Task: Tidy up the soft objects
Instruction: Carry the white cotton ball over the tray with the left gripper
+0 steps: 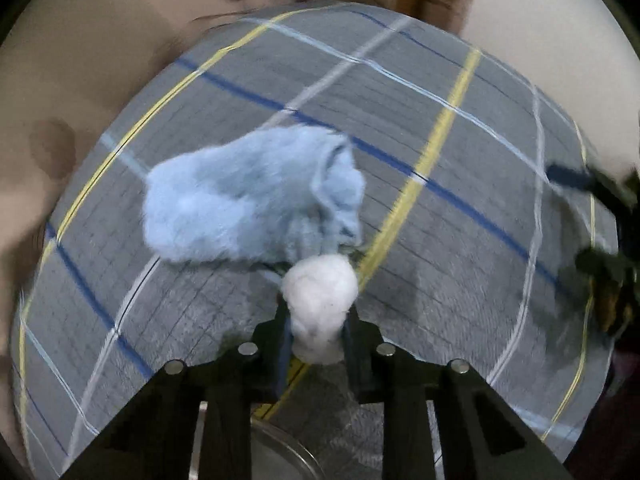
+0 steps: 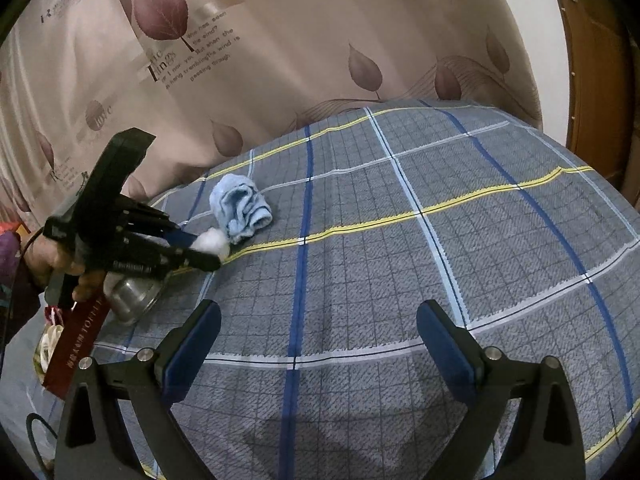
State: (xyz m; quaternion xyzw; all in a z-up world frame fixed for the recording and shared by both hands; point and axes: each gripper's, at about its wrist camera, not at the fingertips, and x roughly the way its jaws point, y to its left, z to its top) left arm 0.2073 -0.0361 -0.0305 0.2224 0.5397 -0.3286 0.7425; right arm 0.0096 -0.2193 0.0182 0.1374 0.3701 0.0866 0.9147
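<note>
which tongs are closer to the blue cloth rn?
Left. The left tongs, shut on a white cotton ball, sit right beside the blue cloth. The right tongs are open, well back across the plaid sheet.

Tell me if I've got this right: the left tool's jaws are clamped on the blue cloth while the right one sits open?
Not quite. The left gripper is clamped on the white cotton ball, not the blue cloth, which lies free on the bed, as the left wrist view shows. The right gripper is indeed open.

left gripper (image 2: 208, 250) grips cotton ball (image 2: 211, 242) | blue cloth (image 2: 240, 210) beside
</note>
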